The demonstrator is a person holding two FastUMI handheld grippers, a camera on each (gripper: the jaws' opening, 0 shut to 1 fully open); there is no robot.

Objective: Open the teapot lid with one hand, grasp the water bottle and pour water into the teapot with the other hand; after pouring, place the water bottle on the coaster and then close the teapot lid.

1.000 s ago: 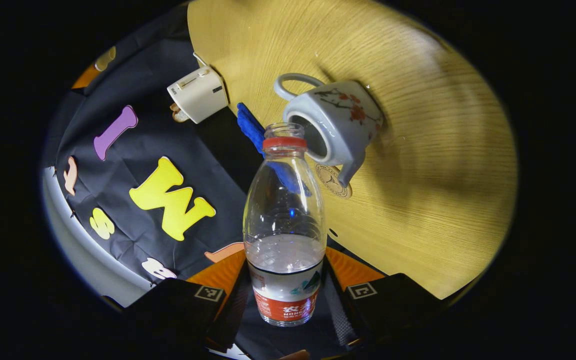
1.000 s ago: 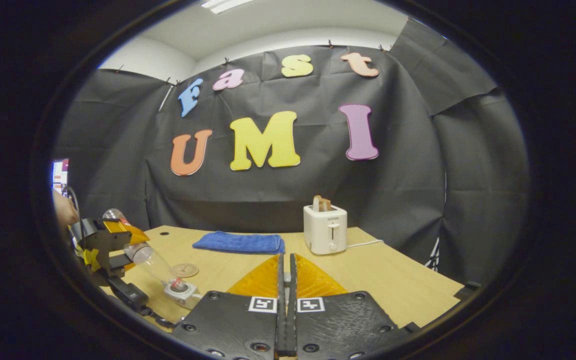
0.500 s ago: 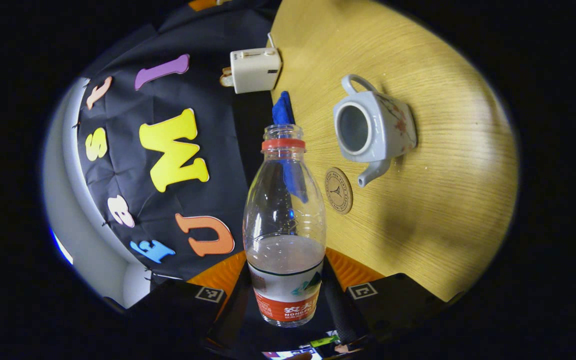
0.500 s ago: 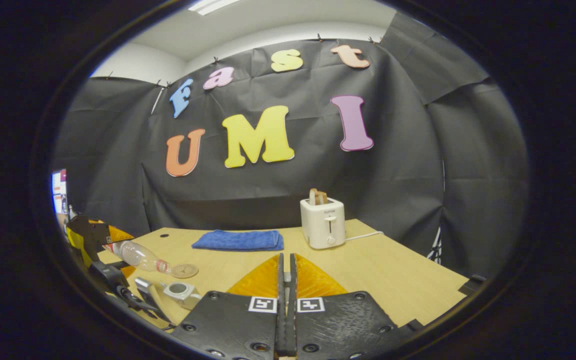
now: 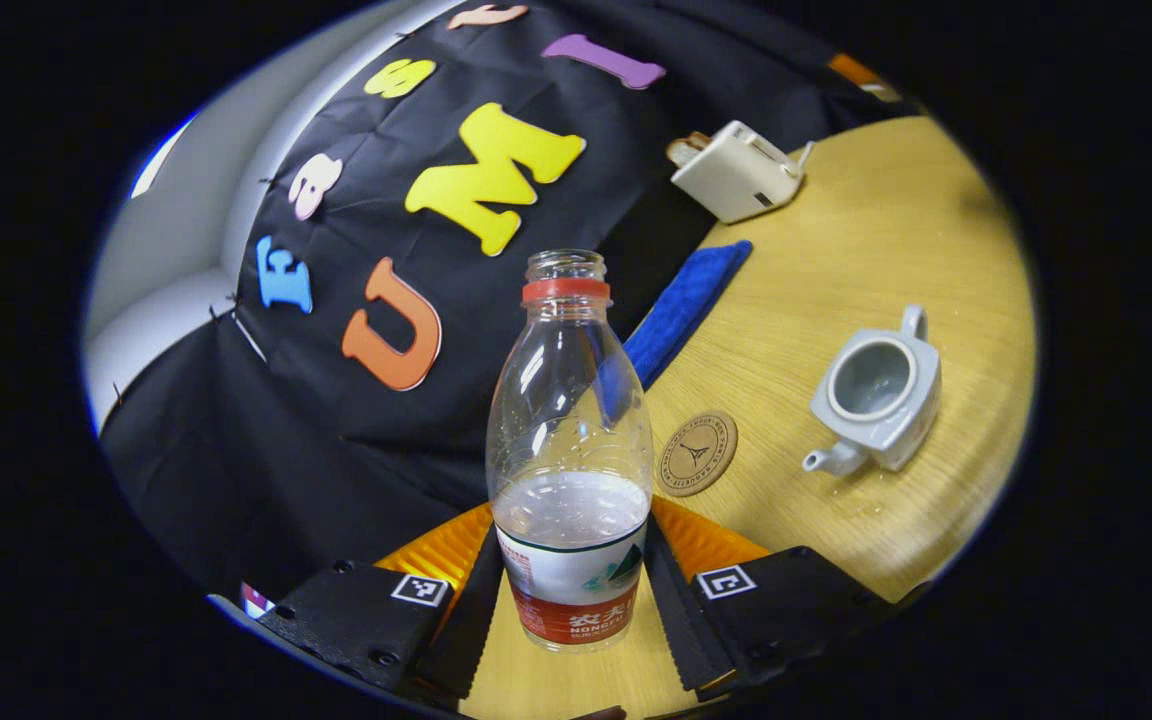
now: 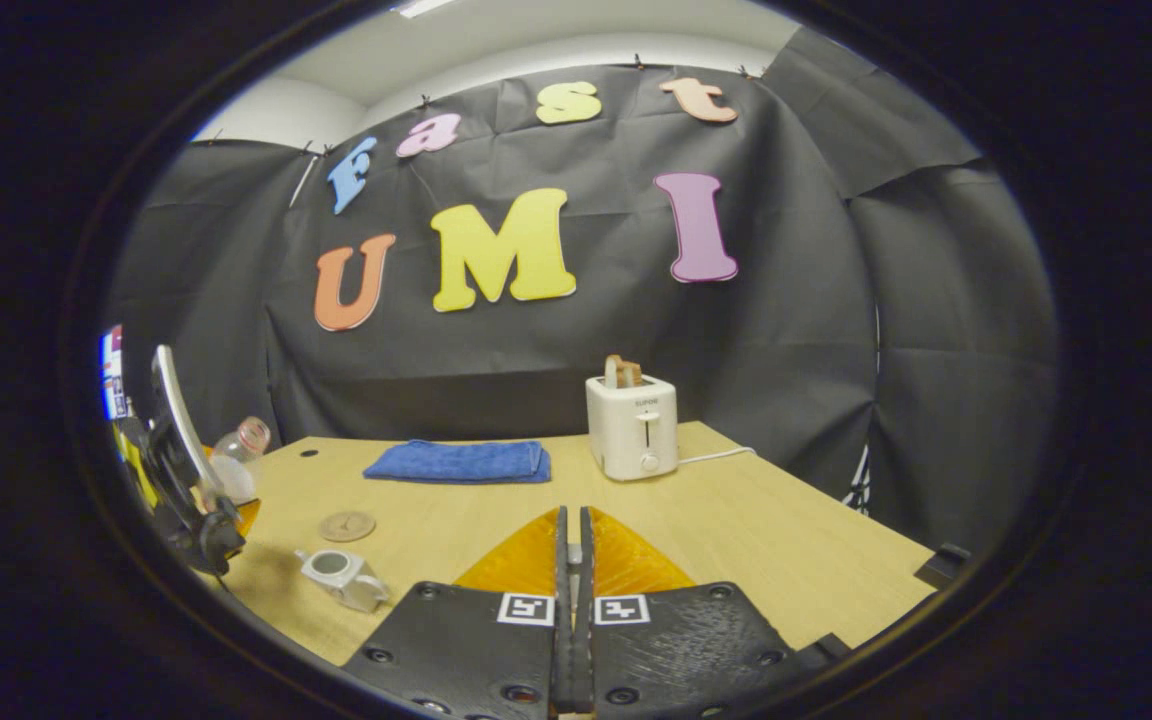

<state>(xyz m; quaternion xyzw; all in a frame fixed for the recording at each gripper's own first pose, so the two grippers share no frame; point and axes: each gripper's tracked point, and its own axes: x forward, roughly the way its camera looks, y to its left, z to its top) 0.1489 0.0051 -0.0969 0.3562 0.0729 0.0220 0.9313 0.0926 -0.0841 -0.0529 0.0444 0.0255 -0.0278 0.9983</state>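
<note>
My left gripper (image 5: pixel 571 598) is shut on the lower part of a clear water bottle (image 5: pixel 571 440). The bottle has no cap, stands nearly upright and is roughly a third full. It hangs above the table, left of the round coaster (image 5: pixel 697 453). The grey teapot (image 5: pixel 876 405) stands open, without its lid, right of the coaster. In the right gripper view the teapot (image 6: pixel 341 573), the coaster (image 6: pixel 347 525), the bottle (image 6: pixel 241 445) and the left gripper (image 6: pixel 186 490) lie at the far left. My right gripper (image 6: pixel 571 610) is shut above the table; anything between its fingers is hidden.
A folded blue towel (image 6: pixel 456 462) and a white toaster (image 6: pixel 633 428) with toast sit at the back of the wooden table (image 6: pixel 756 530). Black cloth walls close the booth behind and to the right.
The bottle has swung from lying tilted over the teapot's mouth back to nearly upright and has drawn away to the left of the teapot. The right gripper stays shut and has barely shifted.
</note>
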